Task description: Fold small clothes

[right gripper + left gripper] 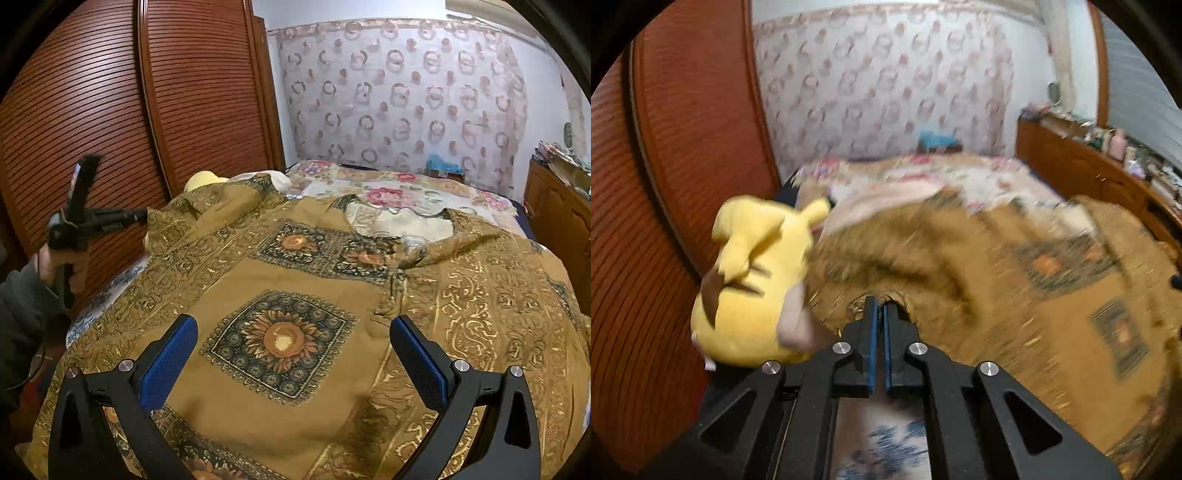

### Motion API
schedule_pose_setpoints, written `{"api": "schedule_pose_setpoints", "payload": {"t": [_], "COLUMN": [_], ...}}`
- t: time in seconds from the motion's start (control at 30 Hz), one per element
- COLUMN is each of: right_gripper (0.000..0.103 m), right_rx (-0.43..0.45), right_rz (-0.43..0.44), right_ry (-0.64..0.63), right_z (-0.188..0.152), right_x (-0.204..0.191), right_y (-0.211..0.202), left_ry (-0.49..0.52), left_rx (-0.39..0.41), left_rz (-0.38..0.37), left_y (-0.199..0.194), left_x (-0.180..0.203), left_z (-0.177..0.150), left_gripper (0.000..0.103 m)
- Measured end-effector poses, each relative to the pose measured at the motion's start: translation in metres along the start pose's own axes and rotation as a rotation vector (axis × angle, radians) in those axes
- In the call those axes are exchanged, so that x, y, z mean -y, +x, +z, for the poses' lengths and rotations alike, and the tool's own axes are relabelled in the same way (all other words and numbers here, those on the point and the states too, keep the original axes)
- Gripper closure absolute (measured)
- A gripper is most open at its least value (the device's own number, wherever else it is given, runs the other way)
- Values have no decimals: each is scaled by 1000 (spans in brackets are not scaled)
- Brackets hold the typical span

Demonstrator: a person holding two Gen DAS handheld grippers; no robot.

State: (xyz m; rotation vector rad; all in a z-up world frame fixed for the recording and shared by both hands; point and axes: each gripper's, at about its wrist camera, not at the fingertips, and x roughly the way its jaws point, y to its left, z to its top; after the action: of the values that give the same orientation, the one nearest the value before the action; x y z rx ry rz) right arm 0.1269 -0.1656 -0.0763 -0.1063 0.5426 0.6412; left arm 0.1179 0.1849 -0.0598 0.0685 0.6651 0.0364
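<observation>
A mustard-brown shirt (295, 280) with sunflower squares lies spread over the bed, collar at the far side. My left gripper (880, 304) is shut on the shirt's left edge (923, 266), and the cloth bunches around its tips. In the right wrist view the left gripper (142, 218) holds that edge lifted at the shirt's far left. My right gripper (293, 343) is open and empty, hovering above the sunflower square in the shirt's near middle.
A yellow plush toy (753, 280) lies at the bed's left edge beside the slatted wooden wardrobe (110, 110). A floral bedsheet (406, 192) covers the far bed. A wooden dresser (1089, 173) with clutter stands at the right.
</observation>
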Motion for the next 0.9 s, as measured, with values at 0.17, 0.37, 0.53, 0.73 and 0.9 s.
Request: {"api": "schedule_pose_setpoints", "payload": {"t": [0.17, 0.37, 0.53, 0.73, 0.9], "right_gripper": [0, 0, 0, 0, 0], "right_rx": [25, 35, 23, 15, 10], "right_rz": [-10, -28, -33, -31, -25], "right_ry": [28, 53, 73, 85, 85], "right_z": [-1, -8, -11, -6, -5], "right_x": [6, 16, 19, 17, 21], "right_y": [-12, -19, -19, -18, -17], "left_ry": [76, 125, 128, 106, 72], "left_rx": [48, 34, -4, -15, -28], "left_rz": [-63, -161, -204, -224, -223], "left_y": [-18, -23, -23, -34, -33], "left_x": [42, 87, 104, 101, 92], "left_z": [25, 18, -5, -24, -33], "left_gripper": [99, 88, 81, 65, 55]}}
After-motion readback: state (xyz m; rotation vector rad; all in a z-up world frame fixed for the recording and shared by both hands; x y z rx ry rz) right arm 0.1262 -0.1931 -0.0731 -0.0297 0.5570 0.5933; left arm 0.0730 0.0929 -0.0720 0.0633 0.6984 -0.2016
